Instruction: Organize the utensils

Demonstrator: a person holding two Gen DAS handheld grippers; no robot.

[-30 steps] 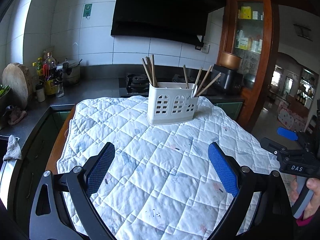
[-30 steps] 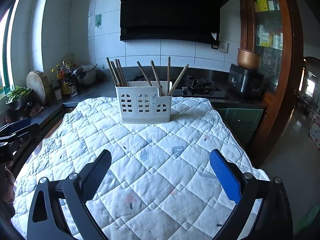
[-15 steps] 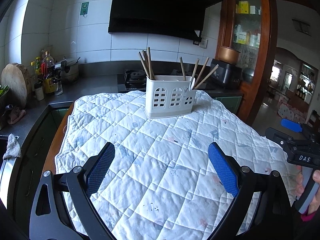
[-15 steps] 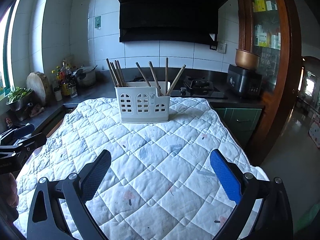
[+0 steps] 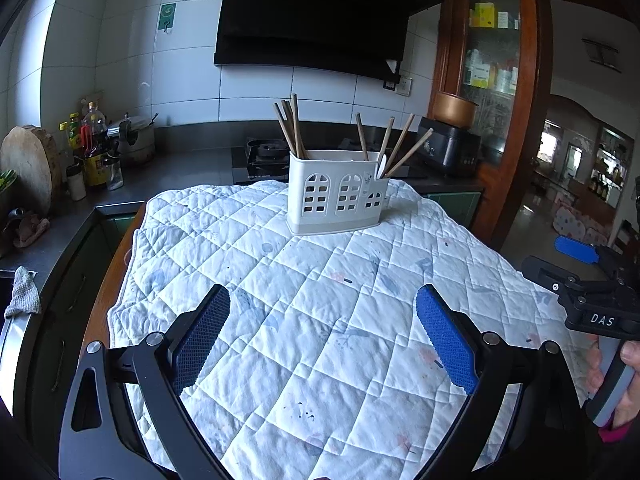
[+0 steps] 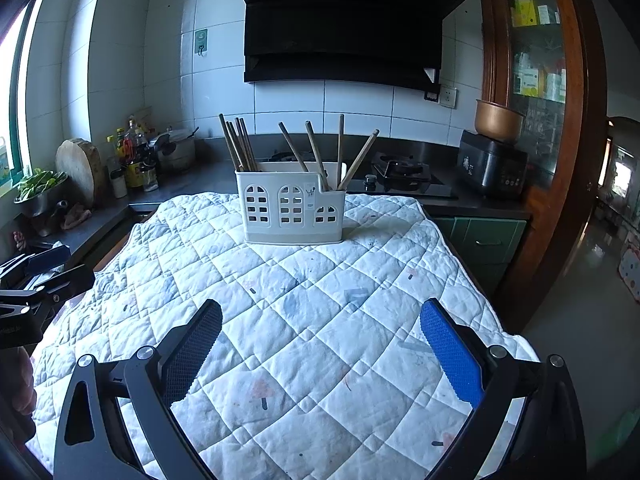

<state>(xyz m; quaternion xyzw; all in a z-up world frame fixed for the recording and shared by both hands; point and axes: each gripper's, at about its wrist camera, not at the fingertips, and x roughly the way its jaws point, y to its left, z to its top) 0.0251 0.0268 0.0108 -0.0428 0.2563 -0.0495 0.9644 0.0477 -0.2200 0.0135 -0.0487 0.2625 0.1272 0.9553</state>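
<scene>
The white utensil holder [image 5: 338, 194] stands at the far end of the quilted cloth [image 5: 320, 320], well beyond both grippers; its chopsticks [image 6: 240, 144] point upward, some leaning; the left gripper [image 5: 320, 336] and right gripper [image 6: 320, 344] hover with jaws wide and empty, neither clearly nearer; "DAS" reads on the right gripper's body.

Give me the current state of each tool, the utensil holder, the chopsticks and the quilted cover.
Left tool: open, empty, above the cover.
Right tool: open, empty, above the cover.
Utensil holder: upright on the cover's far end.
Chopsticks: standing in the holder, one tight bunch at its left end, four leaning apart at the right.
Quilted cover: spread flat, nothing lying loose on it.
</scene>
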